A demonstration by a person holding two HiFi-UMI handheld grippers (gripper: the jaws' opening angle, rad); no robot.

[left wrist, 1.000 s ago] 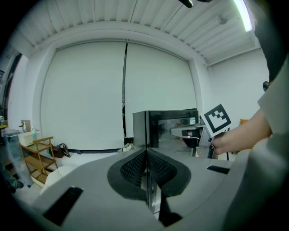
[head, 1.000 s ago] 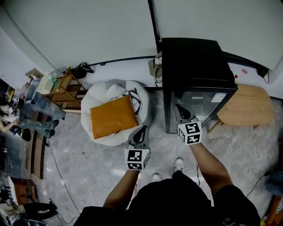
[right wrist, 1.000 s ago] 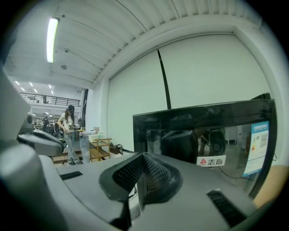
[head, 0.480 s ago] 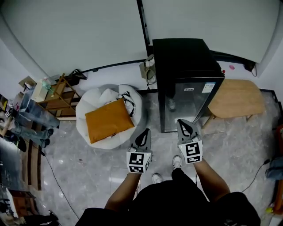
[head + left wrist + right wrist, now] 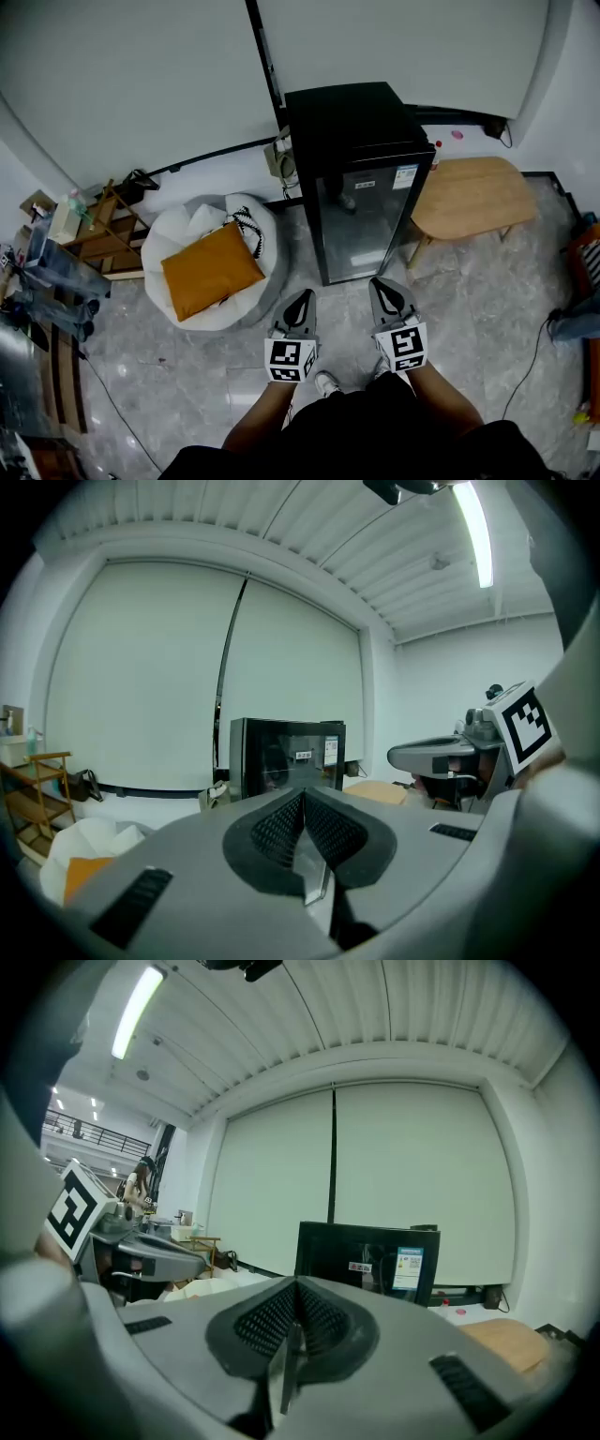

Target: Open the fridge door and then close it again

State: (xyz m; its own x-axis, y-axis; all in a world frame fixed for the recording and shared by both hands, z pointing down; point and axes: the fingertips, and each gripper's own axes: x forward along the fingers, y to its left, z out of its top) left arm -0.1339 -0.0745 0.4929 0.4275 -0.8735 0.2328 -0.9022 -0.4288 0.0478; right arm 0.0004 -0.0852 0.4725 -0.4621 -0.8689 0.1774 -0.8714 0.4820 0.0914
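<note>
A small black fridge point(image 5: 359, 173) with a glass door stands against the white wall, its door closed; it also shows as the black fridge point(image 5: 286, 757) ahead in the left gripper view and the fridge point(image 5: 367, 1260) in the right gripper view. My left gripper point(image 5: 300, 302) is shut and empty, held over the floor in front of the fridge's left side. My right gripper point(image 5: 388, 292) is shut and empty too, a short way in front of the door. Neither touches the fridge.
A white beanbag point(image 5: 206, 255) with an orange cushion point(image 5: 208, 269) lies left of the fridge. A low wooden table point(image 5: 473, 195) stands at its right. A wooden shelf unit point(image 5: 98, 234) is at far left. Cables run along the wall and floor.
Both grippers have drawn back from the fridge toward the person, the right one leaving the door front. The fridge now sits farther away in the head view, and the view has shifted.
</note>
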